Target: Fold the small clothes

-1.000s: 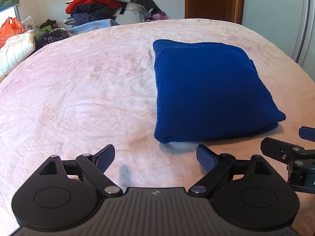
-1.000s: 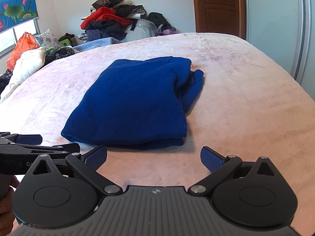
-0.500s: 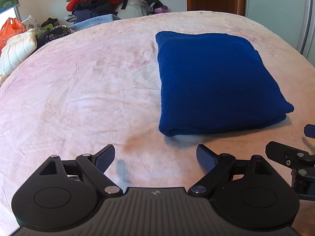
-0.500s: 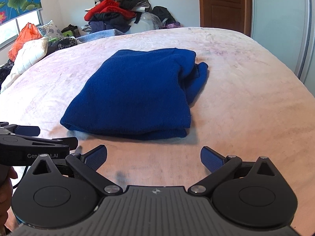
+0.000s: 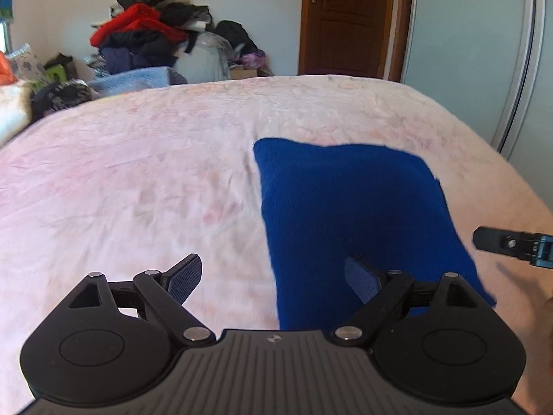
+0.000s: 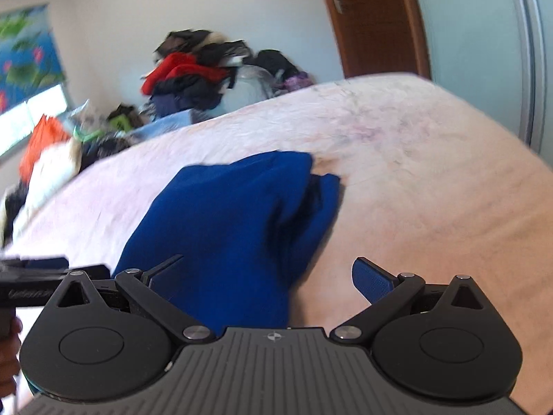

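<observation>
A folded dark blue garment [image 5: 349, 204] lies flat on the pink bedspread [image 5: 138, 186]. My left gripper [image 5: 273, 276] is open and empty, its jaws straddling the garment's near left edge. In the right wrist view the same garment [image 6: 238, 218] shows a loose fold sticking out at its far right. My right gripper [image 6: 273, 276] is open and empty over the garment's near right corner. The right gripper's tip also shows in the left wrist view [image 5: 511, 243], and the left gripper in the right wrist view [image 6: 41, 276].
A heap of red, black and grey clothes [image 5: 152, 41] is piled beyond the bed's far edge. Pillows and an orange bag [image 6: 41, 145] lie at the far left. A brown door [image 5: 345, 17] and a sliding wardrobe [image 5: 484, 52] stand at the right.
Both grippers have moved forward and now reach over the garment's near edge. The right wrist view has tilted and blurred. Both stay open and empty.
</observation>
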A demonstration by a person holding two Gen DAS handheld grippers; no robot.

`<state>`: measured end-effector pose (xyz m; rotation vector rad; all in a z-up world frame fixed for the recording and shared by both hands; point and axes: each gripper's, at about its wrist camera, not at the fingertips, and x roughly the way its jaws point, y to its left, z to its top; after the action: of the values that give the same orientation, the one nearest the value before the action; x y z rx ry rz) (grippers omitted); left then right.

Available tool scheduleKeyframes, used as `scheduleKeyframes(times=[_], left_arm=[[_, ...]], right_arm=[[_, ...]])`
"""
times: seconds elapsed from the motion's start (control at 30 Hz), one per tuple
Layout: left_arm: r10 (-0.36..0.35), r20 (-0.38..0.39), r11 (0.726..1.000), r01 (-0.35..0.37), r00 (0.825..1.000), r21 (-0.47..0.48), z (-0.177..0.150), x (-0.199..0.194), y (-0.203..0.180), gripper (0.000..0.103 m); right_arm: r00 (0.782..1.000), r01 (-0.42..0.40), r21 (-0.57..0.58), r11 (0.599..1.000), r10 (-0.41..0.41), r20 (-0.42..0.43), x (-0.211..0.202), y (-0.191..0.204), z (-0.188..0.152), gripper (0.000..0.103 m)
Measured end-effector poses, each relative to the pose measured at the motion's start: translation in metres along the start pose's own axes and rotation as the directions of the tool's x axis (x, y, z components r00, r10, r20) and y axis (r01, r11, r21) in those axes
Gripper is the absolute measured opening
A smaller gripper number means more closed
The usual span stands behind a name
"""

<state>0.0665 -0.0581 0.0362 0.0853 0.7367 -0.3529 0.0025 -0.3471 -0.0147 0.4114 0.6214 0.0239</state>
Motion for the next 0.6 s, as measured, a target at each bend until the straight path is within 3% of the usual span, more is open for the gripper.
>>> scheduleKeyframes(times=[0.13,0.23,0.47,0.53,0.6], left_arm=[[-0.107,-0.049,0.992,0.104,0.993,-0.068,0.026,0.041,0.021,0.091],[-0.209,-0.089,0.972,0.197,0.974,-0.129,0.037,0.072,0.033,0.091],[-0.421,-0.125,0.881,0.371,0.898,-0.294,0.049,0.135,0.047,0.091],[-0.443,-0.115,0.864,0.390,0.889,-0.318,0.053,0.146,0.046,0.091],[-0.451,-0.106,0.859,0.399,0.886,-0.321,0.057,0.153,0.042,0.090]], right_arm=[[0.995,-0.033,0.126,0.991,0.045,-0.094,0.052,-0.036,0.027,0.100],[0.988,-0.117,0.167,0.979,0.132,-0.083,0.076,-0.046,0.038,0.099],[0.935,-0.315,0.195,0.929,0.339,-0.106,0.136,-0.049,0.064,0.092],[0.921,-0.351,0.210,0.912,0.377,-0.100,0.152,-0.049,0.072,0.088],[0.913,-0.366,0.209,0.907,0.393,-0.104,0.167,-0.045,0.078,0.074]])
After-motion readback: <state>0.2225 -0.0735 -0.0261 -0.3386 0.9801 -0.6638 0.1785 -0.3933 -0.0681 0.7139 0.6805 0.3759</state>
